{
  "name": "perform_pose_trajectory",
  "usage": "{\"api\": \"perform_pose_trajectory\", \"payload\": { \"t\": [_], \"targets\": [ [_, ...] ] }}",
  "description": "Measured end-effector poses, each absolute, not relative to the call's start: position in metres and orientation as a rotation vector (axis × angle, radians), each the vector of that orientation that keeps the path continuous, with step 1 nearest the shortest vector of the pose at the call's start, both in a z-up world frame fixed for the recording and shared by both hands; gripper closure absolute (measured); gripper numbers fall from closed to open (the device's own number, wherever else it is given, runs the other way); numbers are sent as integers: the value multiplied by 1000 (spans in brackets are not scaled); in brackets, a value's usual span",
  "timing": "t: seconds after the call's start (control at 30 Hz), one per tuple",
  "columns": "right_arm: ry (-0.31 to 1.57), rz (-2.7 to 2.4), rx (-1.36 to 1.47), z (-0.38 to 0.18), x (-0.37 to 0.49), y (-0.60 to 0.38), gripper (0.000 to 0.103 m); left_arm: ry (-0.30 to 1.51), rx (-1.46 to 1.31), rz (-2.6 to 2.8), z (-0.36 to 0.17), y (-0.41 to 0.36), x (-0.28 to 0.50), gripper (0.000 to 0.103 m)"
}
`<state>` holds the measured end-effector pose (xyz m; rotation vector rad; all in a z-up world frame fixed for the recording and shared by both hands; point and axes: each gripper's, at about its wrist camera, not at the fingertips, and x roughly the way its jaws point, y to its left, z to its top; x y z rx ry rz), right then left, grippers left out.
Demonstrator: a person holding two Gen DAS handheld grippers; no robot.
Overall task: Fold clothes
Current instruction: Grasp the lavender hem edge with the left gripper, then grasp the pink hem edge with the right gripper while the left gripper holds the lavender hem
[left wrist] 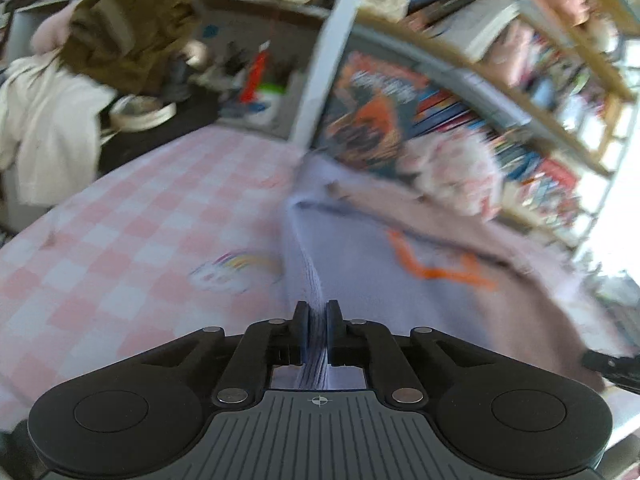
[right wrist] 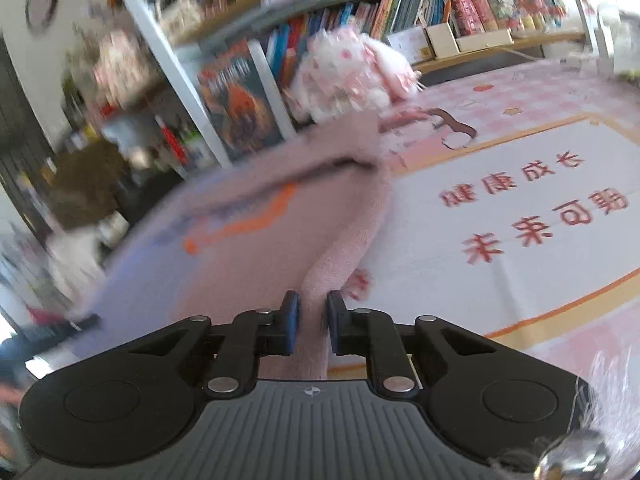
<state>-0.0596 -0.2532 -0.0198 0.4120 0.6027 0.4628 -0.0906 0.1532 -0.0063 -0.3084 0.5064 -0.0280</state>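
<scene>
A pale pink-lilac knit sweater (left wrist: 400,288) with an orange stitched figure lies spread on the pink-checked bedcover (left wrist: 120,232). My left gripper (left wrist: 318,312) is shut on a ribbed lilac edge of the sweater, which runs up between its pads. In the right wrist view the same sweater (right wrist: 224,248) stretches away to the left. My right gripper (right wrist: 313,304) is shut on a thick pink knitted fold of it. The tip of the other gripper (left wrist: 612,364) shows at the right edge of the left wrist view. Both views are blurred.
A bookshelf (right wrist: 360,12) packed with books and a white post (left wrist: 324,60) stand behind the bed. A frilly pink-and-white soft toy (right wrist: 348,72) leans at its foot. A white panel with red characters (right wrist: 520,216) covers the bed at right. A brown garment (left wrist: 128,28) hangs at left.
</scene>
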Motion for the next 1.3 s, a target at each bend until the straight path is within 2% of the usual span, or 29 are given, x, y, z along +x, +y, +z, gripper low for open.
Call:
{"api": "perform_pose_trajectory", "payload": {
  "t": [0.1,0.23,0.33,0.5,0.57,0.63,0.67,0.7,0.87,1.03,1.1,1.13,1.17,1.2,1.23,1.27,1.3],
  "targets": [
    [591,496,451,-13,-60,-256,87,522,-275,-25,-2,149,-88,92],
    [632,474,431,-18,-58,-253,79,570,-291,-8,-11,154,-85,88],
    [670,472,435,-26,-57,-252,78,590,-319,6,-17,159,-86,79],
    [679,482,437,-29,-58,-250,78,592,-351,-11,-21,165,-85,76],
    [679,489,429,-29,-58,-247,79,590,-345,-14,-21,164,-84,78],
    [677,494,419,-29,-59,-244,87,581,-327,-15,-21,162,-84,83],
    [673,492,415,-29,-59,-244,92,573,-320,-16,-20,161,-85,95],
    [668,489,413,-28,-59,-245,95,565,-312,-18,-19,160,-85,97],
    [564,516,483,-15,-65,-259,96,481,-317,-55,-1,156,-95,98],
    [602,506,487,-15,-60,-262,96,534,-321,-55,-5,157,-89,96],
    [636,494,474,-19,-58,-261,96,568,-340,-54,-10,160,-87,92],
    [647,491,471,-21,-58,-260,95,580,-355,-54,-13,162,-86,86],
    [656,488,468,-23,-58,-259,92,589,-375,-54,-15,164,-86,75],
    [663,488,468,-25,-58,-259,92,594,-398,-57,-16,167,-87,69],
    [667,487,466,-26,-58,-259,92,598,-424,-64,-18,170,-87,56],
    [670,486,463,-27,-58,-259,90,598,-447,-76,-19,172,-87,47],
    [673,485,461,-28,-58,-259,89,596,-458,-89,-20,173,-88,41]
  ]
}}
